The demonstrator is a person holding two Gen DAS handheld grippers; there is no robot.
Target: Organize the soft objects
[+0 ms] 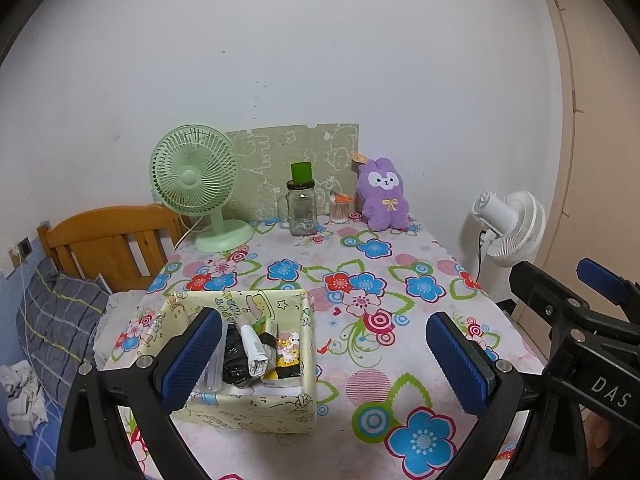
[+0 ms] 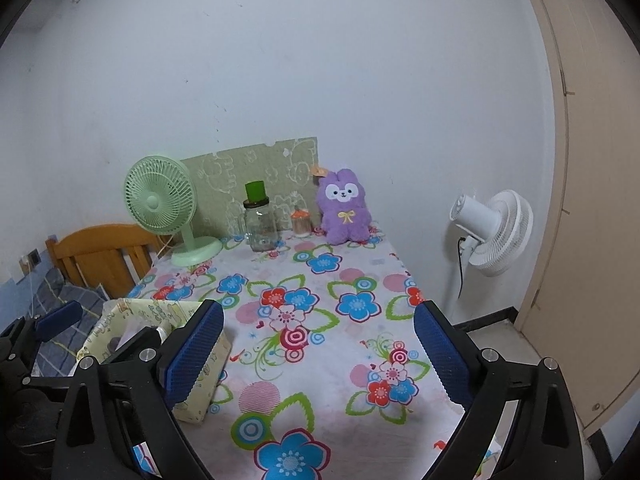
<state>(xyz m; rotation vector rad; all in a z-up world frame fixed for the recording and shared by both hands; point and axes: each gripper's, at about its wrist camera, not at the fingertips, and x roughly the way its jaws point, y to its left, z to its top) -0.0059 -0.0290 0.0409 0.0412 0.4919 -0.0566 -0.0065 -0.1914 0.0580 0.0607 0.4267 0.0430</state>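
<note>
— Blue pads, both pairs spread wide and holding nothing: my left gripper (image 1: 324, 354) hangs over the near table edge, my right gripper (image 2: 318, 350) beside it.

— What lies nearest?

— The yellow fabric box (image 1: 256, 404), just under my left fingers, with rolled and folded soft bits (image 1: 256, 354) standing inside. Past it is bare flowered tablecloth (image 2: 344, 364).

— And at the far end?

— The purple plush rabbit (image 1: 383, 194) sits upright against the wall, beside a glass jar (image 1: 302, 210) and a green desk fan (image 1: 196, 176), well apart from the box.

— So which step?

— I judge this fits either tidied with the plush displayed, or the plush left to collect. Fetching it would need a long reach and a gentle squeeze.
</note>
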